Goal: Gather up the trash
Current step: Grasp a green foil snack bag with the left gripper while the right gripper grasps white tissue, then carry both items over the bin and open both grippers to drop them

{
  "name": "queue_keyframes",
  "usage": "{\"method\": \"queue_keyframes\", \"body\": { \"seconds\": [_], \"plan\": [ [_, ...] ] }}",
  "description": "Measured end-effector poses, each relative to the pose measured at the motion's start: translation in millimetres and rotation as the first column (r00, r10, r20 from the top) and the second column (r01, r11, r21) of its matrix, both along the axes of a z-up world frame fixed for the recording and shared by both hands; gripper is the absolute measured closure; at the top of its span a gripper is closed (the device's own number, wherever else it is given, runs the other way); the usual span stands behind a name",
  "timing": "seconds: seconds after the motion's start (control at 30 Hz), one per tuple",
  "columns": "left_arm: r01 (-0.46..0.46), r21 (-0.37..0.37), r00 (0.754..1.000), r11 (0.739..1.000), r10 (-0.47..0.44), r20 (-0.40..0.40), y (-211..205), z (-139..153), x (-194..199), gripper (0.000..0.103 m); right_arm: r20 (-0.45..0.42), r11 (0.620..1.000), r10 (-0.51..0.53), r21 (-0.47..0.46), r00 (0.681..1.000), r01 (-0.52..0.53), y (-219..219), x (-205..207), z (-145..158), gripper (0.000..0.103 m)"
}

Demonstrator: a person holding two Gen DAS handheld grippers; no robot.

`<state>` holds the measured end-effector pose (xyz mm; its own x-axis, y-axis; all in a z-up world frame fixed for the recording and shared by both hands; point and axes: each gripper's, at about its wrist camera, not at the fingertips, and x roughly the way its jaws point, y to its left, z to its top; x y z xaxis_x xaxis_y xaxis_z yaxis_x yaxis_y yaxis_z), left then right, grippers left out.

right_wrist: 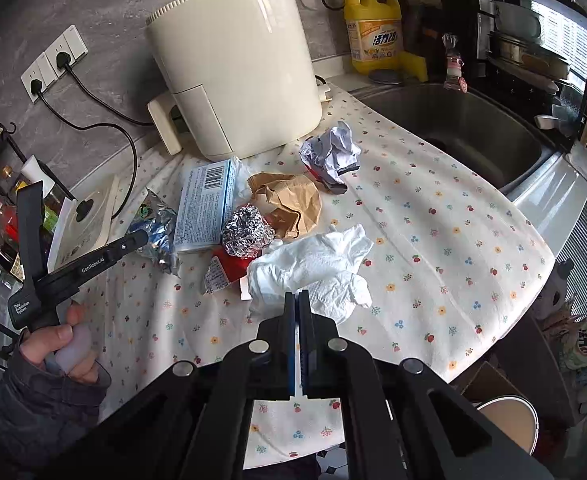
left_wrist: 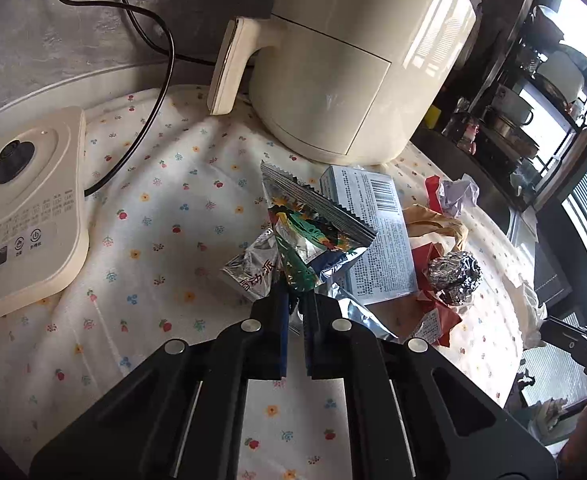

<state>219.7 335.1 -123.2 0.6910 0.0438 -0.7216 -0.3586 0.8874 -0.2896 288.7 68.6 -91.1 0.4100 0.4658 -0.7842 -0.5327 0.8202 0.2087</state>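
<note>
1. The left gripper [left_wrist: 295, 294] is pinching the lower corner of a foil wrapper [left_wrist: 313, 236], its jaws closed on it; the wrapper is standing tilted, its long axis running up and away from the tips toward the fryer [left_wrist: 357, 60], its serrated edge at the far end.
2. The wrapper is showing crinkled silver foil printed green, blue and orange; it is sitting above the floral cloth [left_wrist: 153, 208], at the near-left edge of the trash pile.
3. The right gripper [right_wrist: 298, 300] is closed on a crumpled white tissue [right_wrist: 313, 268], soft and quilted, at the near edge of the pile.
4. Farther off, a foil ball [right_wrist: 247, 232], a flat blue box [right_wrist: 203, 208] with a barcode, creased brown paper [right_wrist: 293, 204] and a wad of white paper [right_wrist: 333, 152] are lying before the smooth cream fryer; a steel sink [right_wrist: 473, 128] is lying to the right.
</note>
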Motion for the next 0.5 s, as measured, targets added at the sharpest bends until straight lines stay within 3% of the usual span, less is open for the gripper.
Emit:
{"method": "queue_keyframes", "body": {
  "seconds": [0.23,0.5],
  "plan": [
    [-0.012,0.011,0.999,1.000,0.011,0.045,-20.8,26.8,-22.4,0.097,0.010,0.999,0.017,0.038,1.000,-0.017,-20.0,-7.1,4.4,0.101],
    [0.021,0.040,0.996,0.999,-0.024,0.088,-87.5,58.7,-37.6,0.097,0.017,0.997,-0.003,0.080,1.000,0.001,-80.8,-14.8,14.0,0.101]
  ]
}}
